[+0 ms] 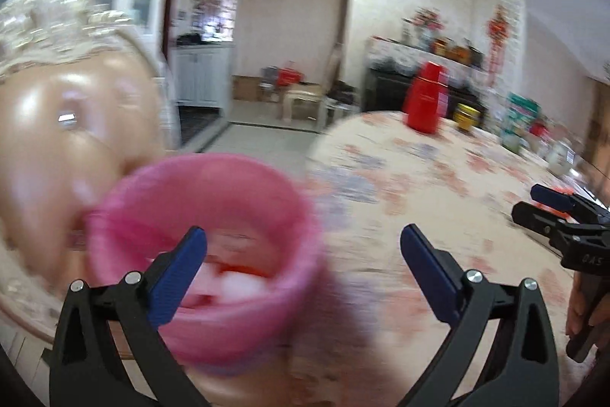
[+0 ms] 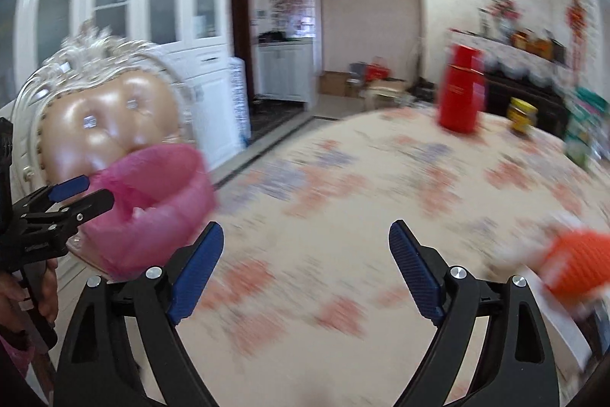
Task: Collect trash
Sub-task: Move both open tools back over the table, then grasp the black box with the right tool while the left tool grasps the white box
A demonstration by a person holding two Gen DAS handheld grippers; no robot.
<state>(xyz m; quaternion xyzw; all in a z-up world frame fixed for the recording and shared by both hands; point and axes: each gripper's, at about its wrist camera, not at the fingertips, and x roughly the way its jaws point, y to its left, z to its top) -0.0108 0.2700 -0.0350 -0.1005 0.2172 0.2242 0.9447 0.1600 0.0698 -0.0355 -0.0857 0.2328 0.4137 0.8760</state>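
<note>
Both frames are smeared with motion blur, but the layout reads clearly enough. The left gripper (image 1: 303, 266) hangs with its blue-padded jaws spread wide and nothing between them; its left finger crosses in front of the pink bin (image 1: 206, 246), though no pad presses on it. That bin, lined with a pink bag, sits at the near edge of the table (image 1: 438, 178), which wears a floral cloth. Inside it lie white crumpled bits and something red, too blurred to name.

Over on the right wrist view, the right gripper (image 2: 307, 269) is just as wide open and empty, hovering above bare tablecloth. Off to its right, close by the table's edge, is an orange ribbed object (image 2: 575, 262) resting on something white; the blur hides what it is. The left gripper shows at the far left of this view, beside the bin, a hand (image 2: 34, 288) wrapped around its handle.

Farther back on the table stand a tall red container (image 2: 463, 90) and a small yellow tin (image 2: 524, 115). Behind the bin rises an ornate chair (image 2: 110, 109) with a tan padded back.
</note>
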